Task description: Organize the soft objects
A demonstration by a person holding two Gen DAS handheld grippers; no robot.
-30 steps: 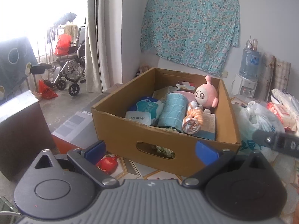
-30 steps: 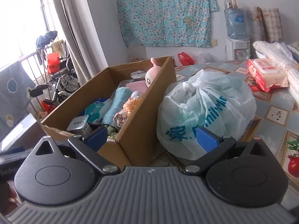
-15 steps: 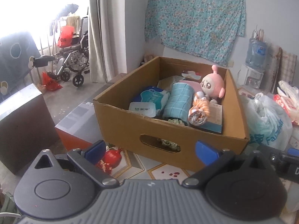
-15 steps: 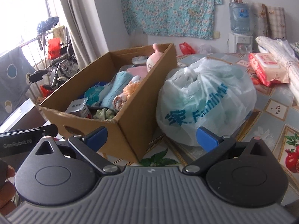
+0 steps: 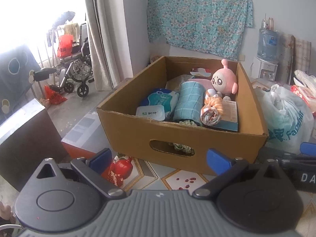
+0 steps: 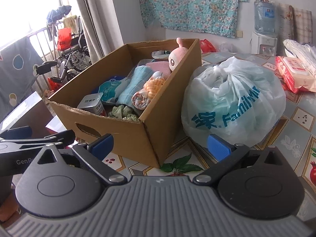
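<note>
- At the bottom of each wrist view, our left gripper (image 5: 160, 159) and right gripper (image 6: 161, 146) hang with tongs spread wide and nothing between them, short of the box.
- In mid-frame the cardboard box (image 5: 177, 138) sits on the patterned tablecloth (image 6: 300, 122). It holds the soft things: a rolled blue towel (image 5: 188, 100), a striped cloth roll (image 5: 210, 112), a pink plush toy (image 5: 224, 80) propped against its far right wall, and a crumpled green cloth (image 6: 123, 113) by the front wall.
- We judge this fits either sorting still pending or packing finished.
- Right of the box, touching it, a knotted plastic bag (image 6: 233, 98).
- Upper frame: floral cloth (image 5: 199, 13) on the wall; wheelchair (image 5: 76, 69) at left.
</note>
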